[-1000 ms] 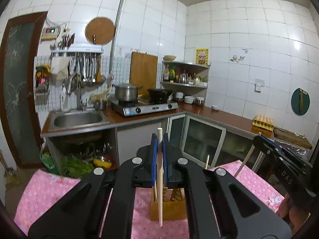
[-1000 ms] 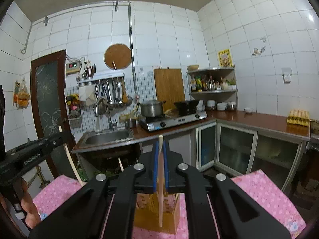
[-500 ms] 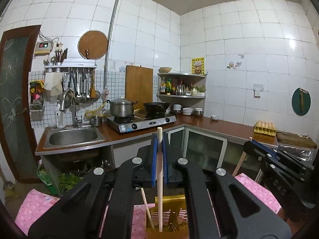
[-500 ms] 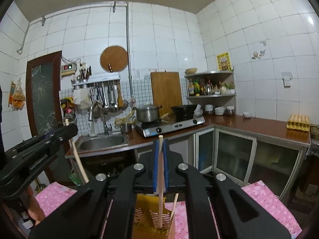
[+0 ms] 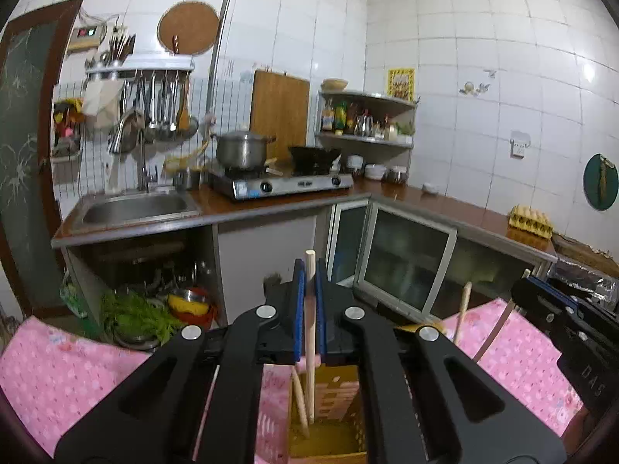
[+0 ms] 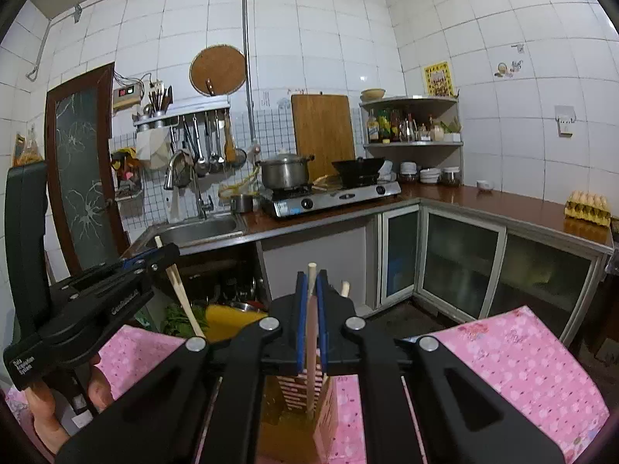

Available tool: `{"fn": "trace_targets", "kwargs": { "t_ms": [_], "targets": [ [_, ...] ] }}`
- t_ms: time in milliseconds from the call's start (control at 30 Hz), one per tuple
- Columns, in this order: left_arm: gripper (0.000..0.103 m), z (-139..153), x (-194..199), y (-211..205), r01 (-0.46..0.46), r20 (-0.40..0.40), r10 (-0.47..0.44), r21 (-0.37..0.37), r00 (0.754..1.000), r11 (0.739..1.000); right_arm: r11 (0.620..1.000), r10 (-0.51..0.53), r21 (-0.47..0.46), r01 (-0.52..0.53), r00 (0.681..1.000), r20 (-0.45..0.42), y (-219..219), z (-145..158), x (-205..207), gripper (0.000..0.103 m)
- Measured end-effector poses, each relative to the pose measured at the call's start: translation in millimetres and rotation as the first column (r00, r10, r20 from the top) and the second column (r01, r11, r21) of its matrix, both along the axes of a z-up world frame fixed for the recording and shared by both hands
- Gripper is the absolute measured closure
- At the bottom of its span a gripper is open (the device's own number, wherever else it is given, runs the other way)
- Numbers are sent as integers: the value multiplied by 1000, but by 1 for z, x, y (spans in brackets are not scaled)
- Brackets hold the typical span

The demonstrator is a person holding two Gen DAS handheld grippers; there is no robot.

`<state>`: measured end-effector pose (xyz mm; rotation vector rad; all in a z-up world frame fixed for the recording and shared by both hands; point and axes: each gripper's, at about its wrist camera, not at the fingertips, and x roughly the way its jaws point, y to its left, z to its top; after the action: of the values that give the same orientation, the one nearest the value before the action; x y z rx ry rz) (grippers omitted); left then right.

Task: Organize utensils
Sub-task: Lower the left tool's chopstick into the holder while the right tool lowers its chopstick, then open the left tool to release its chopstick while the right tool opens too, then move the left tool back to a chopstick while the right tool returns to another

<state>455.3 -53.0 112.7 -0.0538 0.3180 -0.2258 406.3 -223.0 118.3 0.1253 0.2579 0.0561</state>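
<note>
My left gripper (image 5: pixel 308 270) is shut on an upright wooden chopstick (image 5: pixel 309 332). The stick's lower end dips into the yellow slotted holder (image 5: pixel 340 398), beside another chopstick (image 5: pixel 298 398) leaning inside. In the right wrist view my right gripper (image 6: pixel 311 278) is shut on a second upright chopstick (image 6: pixel 310 348), its lower end inside the same holder (image 6: pixel 298 390). Each gripper shows in the other's view: the right one (image 5: pixel 522 284) at the right edge, the left one (image 6: pixel 164 249) at the left with its chopstick (image 6: pixel 182 294). A loose chopstick tip (image 6: pixel 344 288) stands behind.
The holder stands on a table with a pink dotted cloth (image 5: pixel 58 367) (image 6: pixel 522 367). Beyond it runs a kitchen counter with a sink (image 5: pixel 135 207), a gas stove (image 5: pixel 282 185) with a pot and a wok, glass-door cabinets (image 6: pixel 460 266) and an egg tray (image 6: pixel 588 205). A person's hand (image 6: pixel 38 406) holds the left gripper.
Both grippers have come down and closer to the yellow holder, each still clamped on its chopstick. The chopsticks' lower ends now reach inside the holder.
</note>
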Motion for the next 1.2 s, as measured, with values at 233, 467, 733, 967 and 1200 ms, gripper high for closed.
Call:
{"fn": "trace_targets", "kwargs": {
  "t_ms": [233, 467, 733, 967, 1200],
  "targets": [
    [98, -30, 3, 6, -14, -45, 15, 27, 999, 1000, 1000, 5, -18, -5, 1000, 10, 4, -18, 0, 98],
    [50, -19, -12, 10, -30, -41, 31, 33, 999, 999, 1000, 25, 3, -25, 1000, 9, 2, -10, -7, 93],
    [11, 14, -72, 32, -53, -61, 56, 55, 997, 997, 999, -29, 34, 31, 998, -58, -12, 15, -41, 51],
    [5, 1, -117, 54, -64, -170, 74, 64, 983, 996, 996, -88, 16, 92, 985, -150, -20, 1, -87, 33],
    [5, -37, -139, 67, -69, -264, 90, 87, 960, 994, 993, -110, 15, 118, 957, -269, -19, -47, -108, 33]
  ]
}}
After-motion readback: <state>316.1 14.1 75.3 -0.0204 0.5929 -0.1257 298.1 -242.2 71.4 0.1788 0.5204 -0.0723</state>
